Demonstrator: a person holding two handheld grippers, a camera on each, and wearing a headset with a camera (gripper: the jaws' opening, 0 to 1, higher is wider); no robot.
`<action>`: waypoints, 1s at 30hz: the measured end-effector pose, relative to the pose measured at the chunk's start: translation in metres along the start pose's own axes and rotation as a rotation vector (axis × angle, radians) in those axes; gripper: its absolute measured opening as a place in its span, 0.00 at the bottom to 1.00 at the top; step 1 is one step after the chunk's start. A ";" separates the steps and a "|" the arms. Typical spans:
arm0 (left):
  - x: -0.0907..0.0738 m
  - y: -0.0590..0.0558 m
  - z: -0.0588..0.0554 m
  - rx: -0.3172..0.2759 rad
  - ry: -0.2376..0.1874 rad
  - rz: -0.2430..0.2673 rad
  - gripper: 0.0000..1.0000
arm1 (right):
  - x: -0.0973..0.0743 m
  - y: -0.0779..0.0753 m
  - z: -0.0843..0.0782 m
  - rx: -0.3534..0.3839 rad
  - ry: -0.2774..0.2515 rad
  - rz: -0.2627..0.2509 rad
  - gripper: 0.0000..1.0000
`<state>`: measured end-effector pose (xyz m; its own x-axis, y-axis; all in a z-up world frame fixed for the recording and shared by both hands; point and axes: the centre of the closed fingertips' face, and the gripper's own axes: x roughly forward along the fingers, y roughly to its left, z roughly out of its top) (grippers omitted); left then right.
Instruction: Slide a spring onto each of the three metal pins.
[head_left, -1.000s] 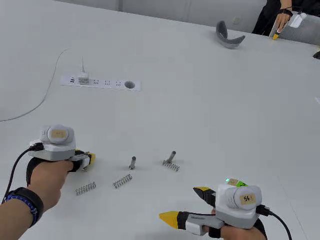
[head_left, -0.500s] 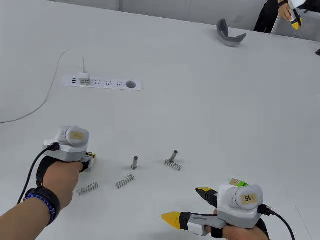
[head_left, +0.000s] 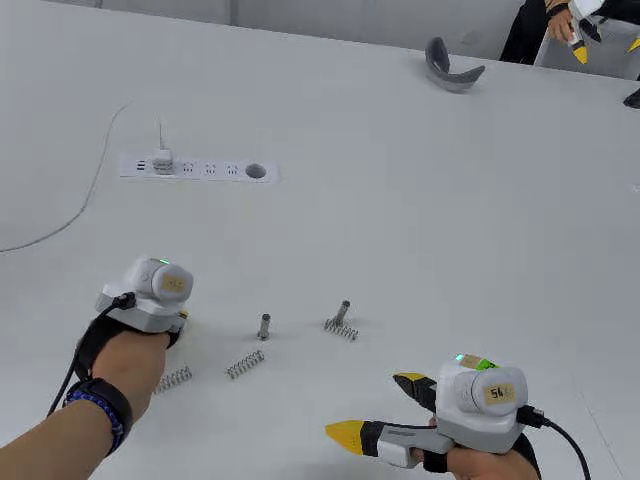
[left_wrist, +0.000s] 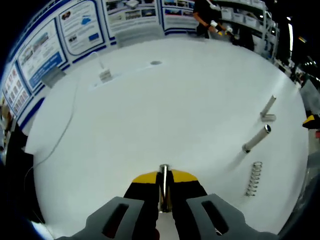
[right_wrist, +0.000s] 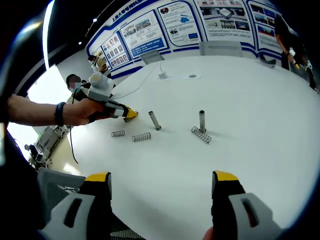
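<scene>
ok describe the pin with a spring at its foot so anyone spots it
On the white table, this side of the white power strip, stand two short grey metal pins. It is the pin nearer the open right tool, with a coiled spring at its foot; its neighbour stands bare.

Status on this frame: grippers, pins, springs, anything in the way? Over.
Left gripper shut on a metal pin. Right gripper open, empty. Two pins upright on table; three springs lying loose. Nothing blocks the springs.

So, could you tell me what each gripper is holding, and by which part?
The left gripper grips a metal pin along its shaft, one end poking past the jaws. The right gripper is open, empty.
</scene>
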<state>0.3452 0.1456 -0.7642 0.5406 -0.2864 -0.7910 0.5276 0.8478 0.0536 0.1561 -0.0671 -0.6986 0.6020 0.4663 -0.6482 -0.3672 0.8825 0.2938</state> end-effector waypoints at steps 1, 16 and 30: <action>0.000 -0.001 -0.001 -0.002 0.002 -0.003 0.08 | -0.001 -0.001 0.000 0.008 -0.005 -0.002 0.84; -0.023 0.004 -0.004 -0.125 -0.066 -0.058 0.07 | 0.001 0.002 0.005 0.005 -0.020 0.000 0.84; -0.039 0.017 0.001 -0.171 -0.110 -0.074 0.07 | 0.002 0.003 0.007 0.001 -0.023 0.001 0.84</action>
<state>0.3338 0.1707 -0.7313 0.5775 -0.3894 -0.7175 0.4547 0.8834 -0.1135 0.1614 -0.0629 -0.6939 0.6173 0.4688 -0.6318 -0.3672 0.8819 0.2957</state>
